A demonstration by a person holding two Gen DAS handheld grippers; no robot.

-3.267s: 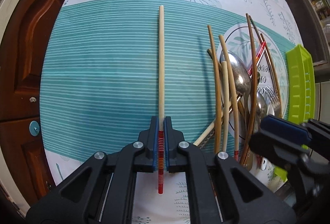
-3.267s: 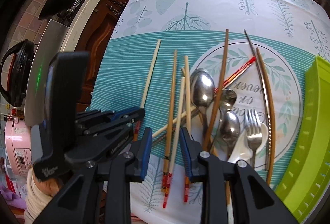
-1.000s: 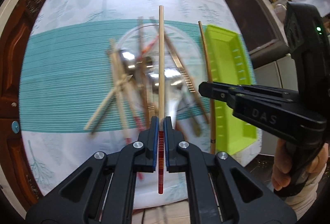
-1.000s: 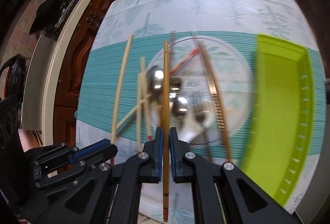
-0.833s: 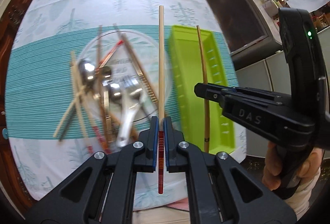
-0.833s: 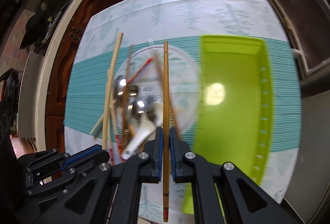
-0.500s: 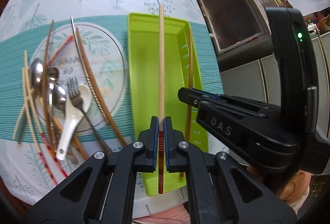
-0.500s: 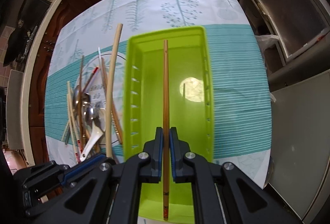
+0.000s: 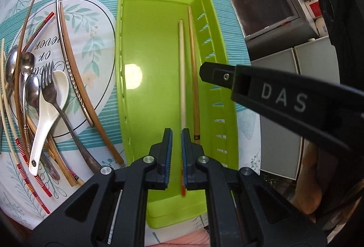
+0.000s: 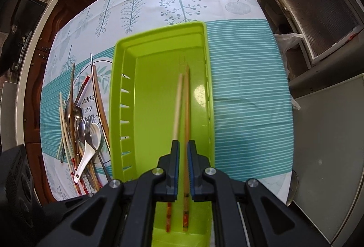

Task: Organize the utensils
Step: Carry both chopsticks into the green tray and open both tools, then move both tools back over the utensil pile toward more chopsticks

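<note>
A lime-green tray (image 9: 120, 42) (image 10: 159, 35) lies lengthwise under both grippers. My left gripper (image 9: 176, 133) hangs over its near end with jaws opening. The pale chopstick with a red-striped end (image 9: 182, 65) is blurred, slipping down beside the right pad. My right gripper (image 10: 183, 143) is also opening. The brown chopstick (image 10: 186, 106) runs loose through the gap between its pads, its end on the tray floor. In both views the two sticks lie side by side along the tray's right half, brown chopstick (image 9: 193, 65) to the right of pale chopstick (image 10: 177, 106).
Left of the tray lies a heap of utensils: a white soup spoon (image 9: 50, 106) (image 10: 91, 140), a fork (image 9: 49, 88), metal spoons and several chopsticks. The right gripper's black body (image 9: 273, 92) crosses the left wrist view. The table edge and grey cabinets (image 10: 318, 156) are at the right.
Both grippers swung from the utensil heap to above the tray and came lower. Their jaws have parted, and both chopsticks have left the pads and dropped into the tray.
</note>
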